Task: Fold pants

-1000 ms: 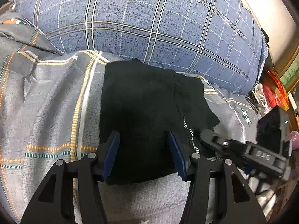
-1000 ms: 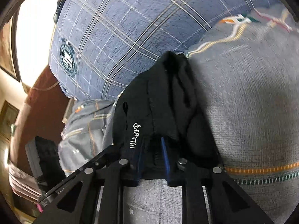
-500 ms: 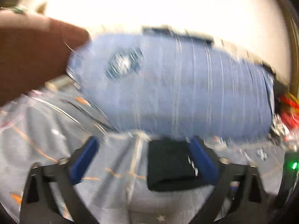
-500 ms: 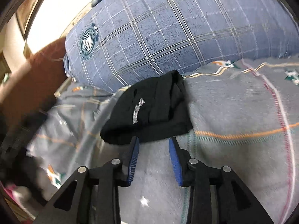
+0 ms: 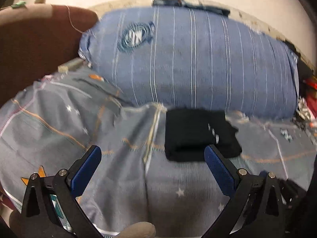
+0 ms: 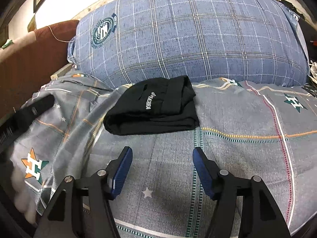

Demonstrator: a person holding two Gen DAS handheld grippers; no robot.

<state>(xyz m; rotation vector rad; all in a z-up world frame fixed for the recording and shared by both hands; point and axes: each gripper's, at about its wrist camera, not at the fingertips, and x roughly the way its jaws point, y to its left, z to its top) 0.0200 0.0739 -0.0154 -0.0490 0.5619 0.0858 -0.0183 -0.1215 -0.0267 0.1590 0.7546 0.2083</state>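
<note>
The black pants point(image 6: 154, 109) lie folded in a small flat bundle on the grey bed cover, white lettering facing up. They also show in the left wrist view point(image 5: 198, 134), blurred. My right gripper point(image 6: 160, 152) is open and empty, a short way in front of the bundle and apart from it. My left gripper point(image 5: 152, 152) is wide open and empty; its right fingertip point(image 5: 210, 150) overlaps the bundle's near edge in the view, contact unclear.
A big blue plaid pillow point(image 6: 188, 35) lies right behind the pants. A brown headboard point(image 6: 29, 63) stands at the left. The grey patterned cover point(image 6: 247, 148) spreads to the right. Clutter point(image 5: 309, 99) sits at the far right edge.
Both grippers have let go of the pants, opened wider and pulled back toward me. The folded bundle stays in place on the cover.
</note>
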